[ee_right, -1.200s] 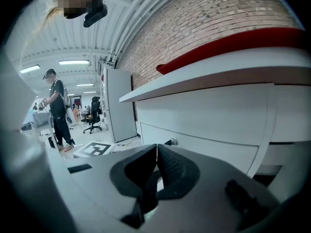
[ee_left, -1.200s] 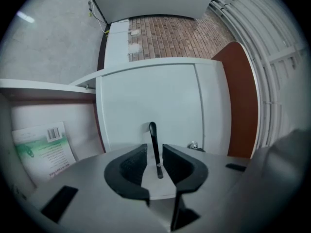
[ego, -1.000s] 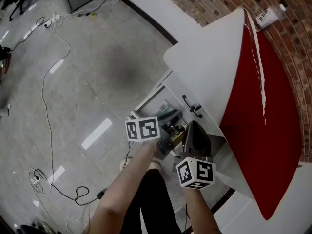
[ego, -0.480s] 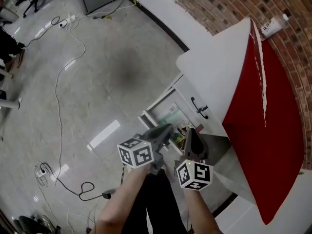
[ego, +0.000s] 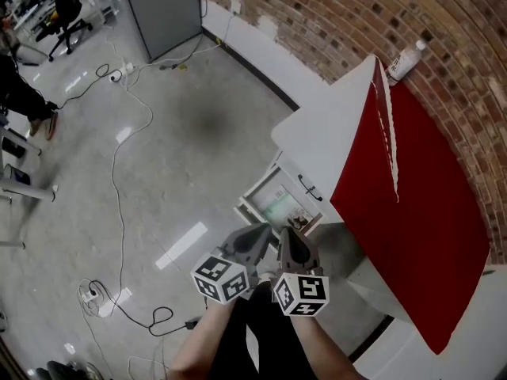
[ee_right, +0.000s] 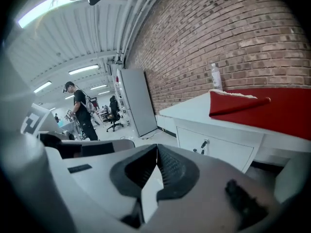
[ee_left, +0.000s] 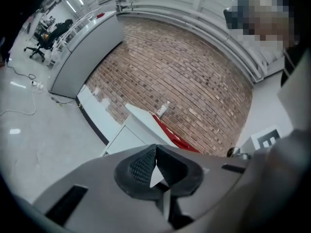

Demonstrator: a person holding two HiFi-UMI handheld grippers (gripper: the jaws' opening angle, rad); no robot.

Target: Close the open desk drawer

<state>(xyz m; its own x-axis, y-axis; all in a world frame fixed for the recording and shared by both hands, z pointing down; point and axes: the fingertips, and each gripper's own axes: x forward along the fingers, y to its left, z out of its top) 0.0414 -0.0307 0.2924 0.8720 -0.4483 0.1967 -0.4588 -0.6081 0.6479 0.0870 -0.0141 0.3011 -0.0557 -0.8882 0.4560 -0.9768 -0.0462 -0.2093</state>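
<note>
In the head view, the desk drawer (ego: 276, 204) is seen pulled out from the white desk (ego: 317, 129). It sits under a shut drawer with a dark handle (ego: 309, 188), and some things lie inside it. The left gripper (ego: 252, 242) and the right gripper (ego: 291, 244) are held side by side close to the person's body. The drawer is not touched by either one. A red cloth (ego: 412, 204) is spread on the desk, and a bottle (ego: 404, 58) stands at its far end.

In the left gripper view, the jaws are seen pressed together with nothing between them. The brick wall (ee_left: 184, 76) is faced, and the open drawer is not shown here.

In the right gripper view, the jaws are pressed together too, and nothing is pinched. Only the shut drawer front (ee_right: 218, 152) is shown.

The closing is judged not yet begun. Next, a gripper should be brought down to the open drawer's front. Then the drawer should be pushed straight in until it is fully shut.
</note>
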